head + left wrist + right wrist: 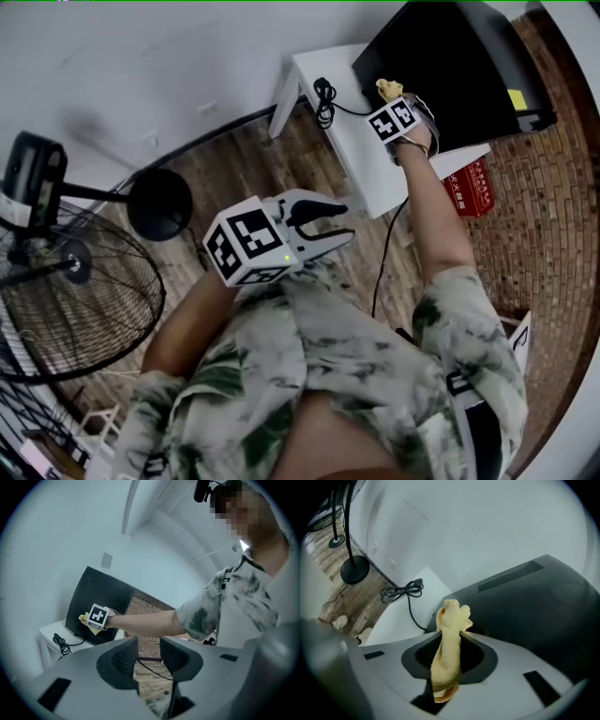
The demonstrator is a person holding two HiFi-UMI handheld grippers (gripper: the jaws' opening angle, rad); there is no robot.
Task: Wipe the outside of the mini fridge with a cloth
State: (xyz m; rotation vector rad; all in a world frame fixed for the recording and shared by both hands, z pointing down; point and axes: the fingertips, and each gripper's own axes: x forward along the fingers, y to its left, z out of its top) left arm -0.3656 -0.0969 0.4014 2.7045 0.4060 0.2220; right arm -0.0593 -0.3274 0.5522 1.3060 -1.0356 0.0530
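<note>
Right gripper clamps mid-length a yellow terry cloth, judged soft, light and limp, at the matte black mini fridge; left gripper narrowly parted, empty.

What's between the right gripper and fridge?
Only the yellow cloth, clamped in the right gripper, its bunched tip at the mini fridge; right gripper view.

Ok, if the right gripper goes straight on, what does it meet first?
The black mini fridge, probably: the right gripper is shut on a yellow cloth whose tip leads toward the fridge's near face. It may already touch; depth is unclear.
</note>
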